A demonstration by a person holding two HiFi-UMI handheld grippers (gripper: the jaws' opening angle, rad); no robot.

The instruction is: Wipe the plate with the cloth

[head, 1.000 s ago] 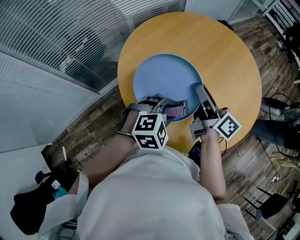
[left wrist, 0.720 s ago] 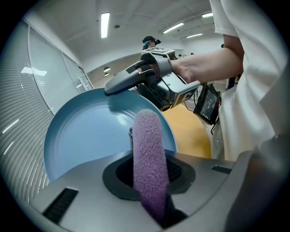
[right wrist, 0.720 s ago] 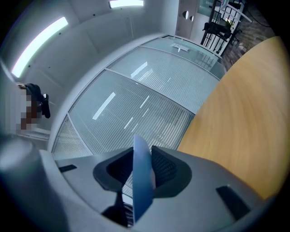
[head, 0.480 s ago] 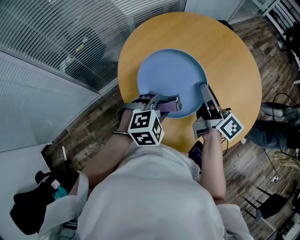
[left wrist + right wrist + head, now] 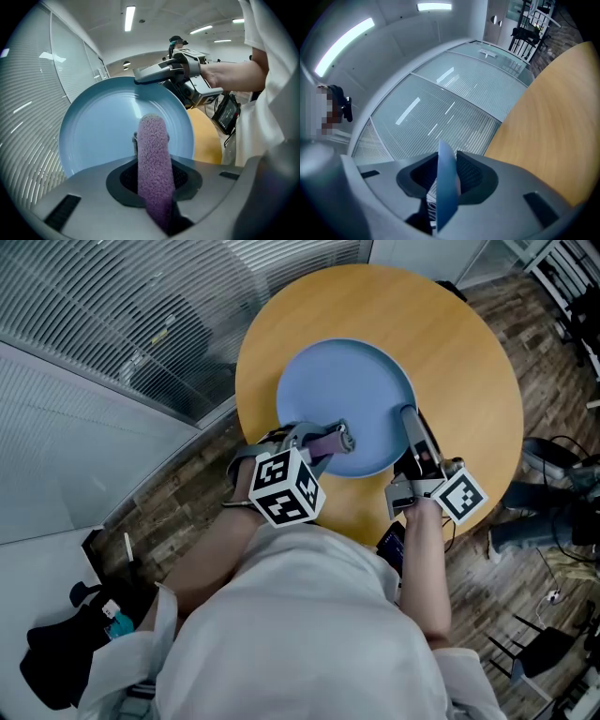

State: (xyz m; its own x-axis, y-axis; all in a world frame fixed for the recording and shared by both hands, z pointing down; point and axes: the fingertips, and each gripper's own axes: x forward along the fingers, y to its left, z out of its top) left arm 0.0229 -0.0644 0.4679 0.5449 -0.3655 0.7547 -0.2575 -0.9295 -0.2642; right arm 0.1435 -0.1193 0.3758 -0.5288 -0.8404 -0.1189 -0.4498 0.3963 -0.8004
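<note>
A large light-blue plate (image 5: 356,390) is held above the round wooden table (image 5: 469,352). My right gripper (image 5: 409,427) is shut on the plate's right rim, seen edge-on as a blue sliver (image 5: 446,187) between the jaws in the right gripper view. My left gripper (image 5: 339,439) is shut on a purple cloth (image 5: 328,440), folded into a fuzzy roll (image 5: 153,164), and presses it against the plate's near-left part (image 5: 103,126). In the left gripper view the right gripper (image 5: 164,74) shows at the plate's far rim.
Glass partitions with blinds (image 5: 159,315) stand at the left beyond the table. A dark handheld device (image 5: 228,115) hangs by the person's right side. Chairs (image 5: 529,28) stand far off on the wooden floor (image 5: 553,409). A black bag (image 5: 66,643) lies at lower left.
The left gripper has slid the cloth leftward and a little up along the plate's near part and has rolled. The plate shifted slightly right, then stayed still in the right gripper.
</note>
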